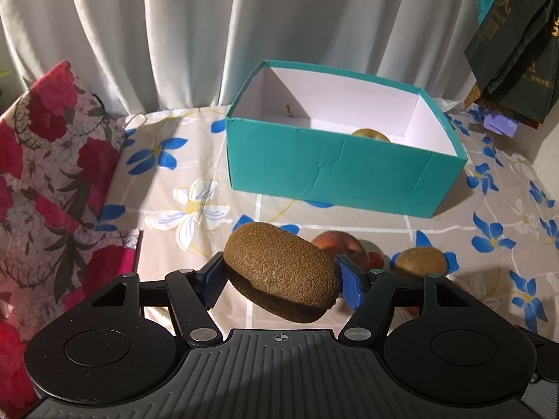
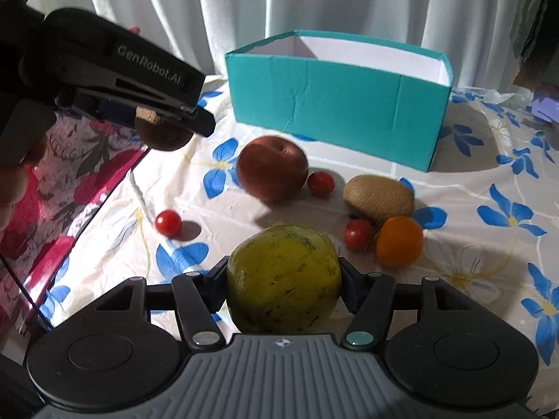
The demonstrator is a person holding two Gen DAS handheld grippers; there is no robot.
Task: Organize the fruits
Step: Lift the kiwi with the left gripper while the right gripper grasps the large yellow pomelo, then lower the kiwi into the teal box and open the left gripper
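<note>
My left gripper (image 1: 281,277) is shut on a brown kiwi (image 1: 276,262), held above the flowered tablecloth in front of the teal box (image 1: 332,171). A yellow-green fruit (image 1: 370,135) peeks over the box's front wall from inside. In the right wrist view my right gripper (image 2: 283,281) is shut on a large yellow-green fruit (image 2: 283,272), with both pads against its sides. Beyond it on the cloth lie a red apple (image 2: 272,167), another kiwi (image 2: 379,197), an orange (image 2: 400,241) and three cherry tomatoes (image 2: 320,183). The left gripper's body (image 2: 139,80) hangs at the upper left.
A red floral box (image 1: 45,160) borders the table's left side. Dark shopping bags (image 1: 513,35) stand at the back right, beside a small purple object (image 1: 501,124). White curtains (image 1: 174,35) close off the back.
</note>
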